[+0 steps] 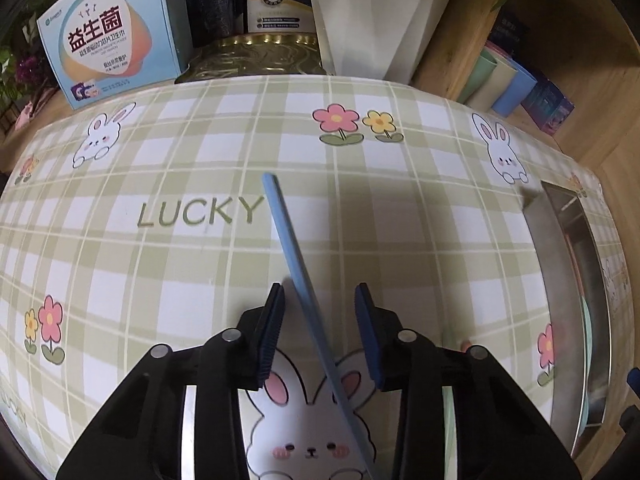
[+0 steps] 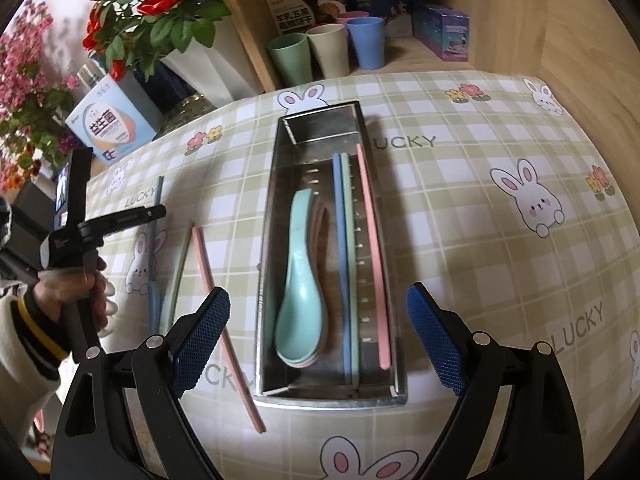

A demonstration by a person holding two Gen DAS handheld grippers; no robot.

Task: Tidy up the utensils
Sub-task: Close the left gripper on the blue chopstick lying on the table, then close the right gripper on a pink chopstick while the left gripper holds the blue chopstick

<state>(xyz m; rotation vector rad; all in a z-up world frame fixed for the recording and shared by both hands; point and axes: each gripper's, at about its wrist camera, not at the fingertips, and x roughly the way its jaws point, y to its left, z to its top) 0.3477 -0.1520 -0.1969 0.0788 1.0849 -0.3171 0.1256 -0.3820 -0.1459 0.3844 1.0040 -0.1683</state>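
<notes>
Checked tablecloth (image 1: 200,264) — blue chopstick (image 1: 296,276) between parted left gripper (image 1: 320,332) jaws, lower end cut off; right gripper (image 2: 320,340) wide open.

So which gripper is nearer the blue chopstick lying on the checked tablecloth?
Left. The left gripper straddles the blue chopstick, pads not yet pressing it. The right gripper hangs open over the metal tray, well off to the side.

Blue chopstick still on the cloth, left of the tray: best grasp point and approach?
Grip the blue chopstick partway along its shaft, coming from above with the pads either side of its narrow width. It lies flat on the tablecloth, long and thin, so only a top-down pinch across it fits. The left gripper already straddles it, pads not yet touching. The green chopstick lies close alongside; stay centred.
</notes>
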